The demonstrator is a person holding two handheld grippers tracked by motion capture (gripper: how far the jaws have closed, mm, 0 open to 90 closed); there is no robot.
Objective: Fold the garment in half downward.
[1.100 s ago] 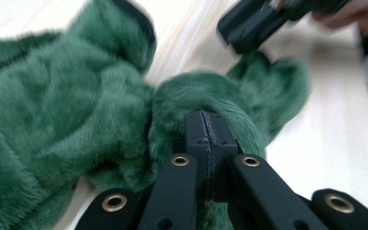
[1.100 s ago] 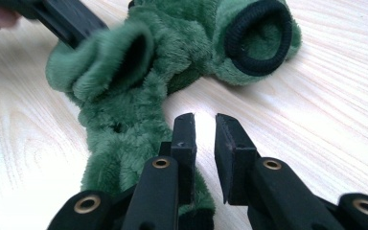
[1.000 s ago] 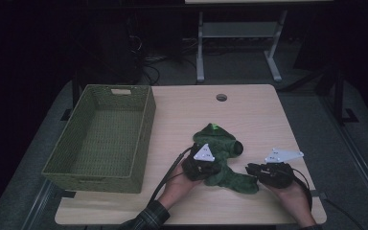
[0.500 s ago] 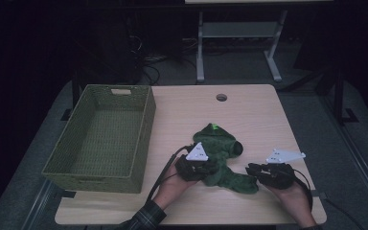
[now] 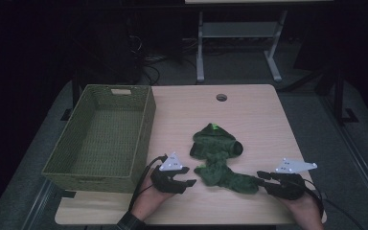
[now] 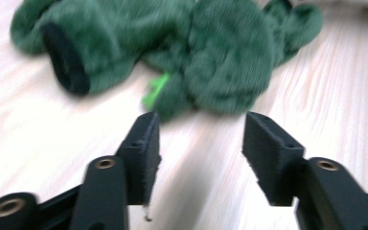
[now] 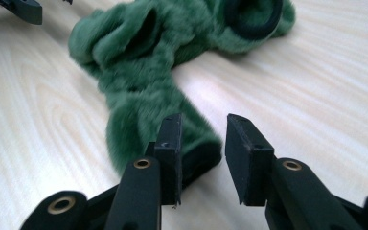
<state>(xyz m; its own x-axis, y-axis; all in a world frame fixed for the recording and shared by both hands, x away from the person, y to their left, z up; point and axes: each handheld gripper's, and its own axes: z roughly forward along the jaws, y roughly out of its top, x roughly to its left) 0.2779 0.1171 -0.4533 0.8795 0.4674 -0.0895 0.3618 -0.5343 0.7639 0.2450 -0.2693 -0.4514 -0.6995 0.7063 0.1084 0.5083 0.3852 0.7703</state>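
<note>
Claws (image 5: 188,176) (image 5: 259,176) both just opening, empty, flank green fleece garment (image 5: 218,158) on table (image 5: 249,115).

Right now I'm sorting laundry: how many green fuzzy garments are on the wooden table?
1: a single crumpled green fuzzy garment lies on the light wooden table, right of the empty green woven basket. Its folds could hide a second piece.

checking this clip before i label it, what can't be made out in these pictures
- Green garment: its kind; bunched in the high view, blurred in the left gripper view.
- Bright green tag: any print, blurred.
- Basket: its near inside wall, hidden by its own rim in the high view.
- Right gripper: whether the left finger touches the cuff behind it.
</note>
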